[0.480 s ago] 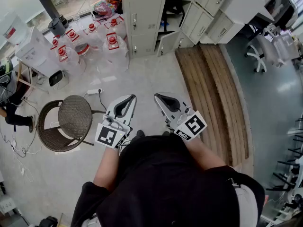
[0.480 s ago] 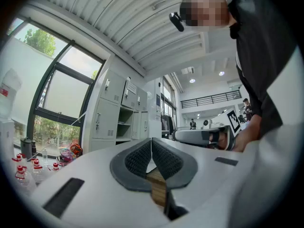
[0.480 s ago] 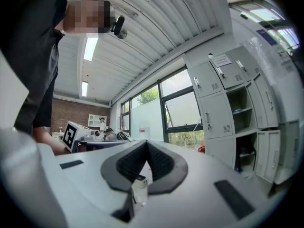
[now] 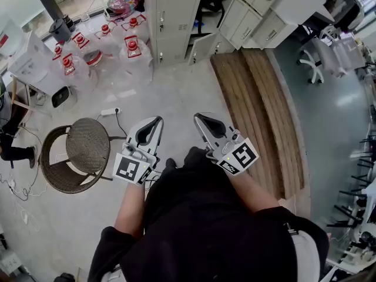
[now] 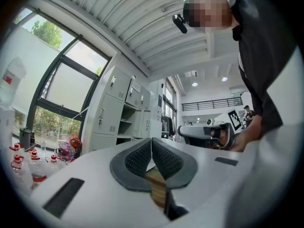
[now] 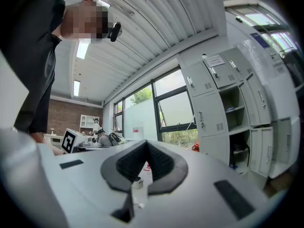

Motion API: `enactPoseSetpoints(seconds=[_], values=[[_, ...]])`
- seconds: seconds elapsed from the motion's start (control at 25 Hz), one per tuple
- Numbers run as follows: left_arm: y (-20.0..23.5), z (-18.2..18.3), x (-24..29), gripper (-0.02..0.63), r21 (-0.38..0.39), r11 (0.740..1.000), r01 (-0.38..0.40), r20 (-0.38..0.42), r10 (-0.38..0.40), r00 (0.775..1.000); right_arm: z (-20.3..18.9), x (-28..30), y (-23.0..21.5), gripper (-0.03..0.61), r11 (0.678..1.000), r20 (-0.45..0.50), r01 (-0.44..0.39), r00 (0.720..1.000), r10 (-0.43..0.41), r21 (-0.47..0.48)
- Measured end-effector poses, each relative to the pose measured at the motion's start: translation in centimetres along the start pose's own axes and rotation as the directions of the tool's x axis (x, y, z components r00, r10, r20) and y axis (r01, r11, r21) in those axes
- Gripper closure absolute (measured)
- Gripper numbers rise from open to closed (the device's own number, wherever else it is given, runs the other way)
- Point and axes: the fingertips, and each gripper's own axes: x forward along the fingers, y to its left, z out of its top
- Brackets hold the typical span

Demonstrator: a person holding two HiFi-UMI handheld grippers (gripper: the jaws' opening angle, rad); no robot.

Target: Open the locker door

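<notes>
The grey lockers [image 4: 169, 17] stand far ahead at the top of the head view. Several doors are closed, one low door [image 4: 201, 47] hangs ajar, and a compartment [image 4: 210, 4] stands open. My left gripper [image 4: 156, 121] and right gripper [image 4: 200, 118] are held side by side in front of the person's body, well short of the lockers. Both are shut with nothing between the pads. The left gripper view shows its jaws [image 5: 151, 141] closed, with the lockers [image 5: 112, 112] in the distance. In the right gripper view the jaws [image 6: 145, 143] are also closed, and the lockers [image 6: 214, 103] rise at the right.
Several water jugs with red caps [image 4: 133, 49] crowd the floor left of the lockers. A round wicker chair [image 4: 81, 153] sits to my left, with a power strip [image 4: 109, 111] near it. Wooden planks [image 4: 258, 110] lie on the right. White cabinets [image 4: 267, 16] and an office chair [image 4: 308, 63] are at the upper right.
The head view has shifted a little, so the lockers, jugs and chair sit slightly further up and left. Both grippers stay shut and close together.
</notes>
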Motion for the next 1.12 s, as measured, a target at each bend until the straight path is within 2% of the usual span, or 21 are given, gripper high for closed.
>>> enactPoseSetpoints(seconds=[0.2,0.52,0.64,0.92,1.12], values=[[0.8,-0.4,1.1,0.597,-0.01,1.0,0.004,-0.01,-0.004,1.0,-0.2,-0.2,-2.5,0.568,0.999,0.003,0.033,0.999,-0.033,-0.001],[3.6,-1.5,5.1,0.597,-0.022,1.0,-0.007,-0.083,0.005,0.997,-1.0,3.9,-7.5,0.568,0.999,0.013,-0.003,1.0,0.003,0.036],[5.4,-1.7,8.3,0.597,-0.015,1.0,0.004,-0.113,-0.006,0.994,-1.2,6.0,-11.0,0.568,0.998,0.022,-0.001,1.0,0.0,0.061],[9.8,-0.9,18.0,0.597,-0.003,1.0,0.01,-0.127,-0.011,0.992,0.0,10.5,-20.2,0.568,0.997,0.035,-0.033,0.999,0.031,0.068],[12.2,-0.3,24.0,0.597,0.008,1.0,-0.017,-0.126,0.017,0.992,0.6,12.6,-26.4,0.568,0.994,0.038,-0.078,0.996,0.075,0.079]])
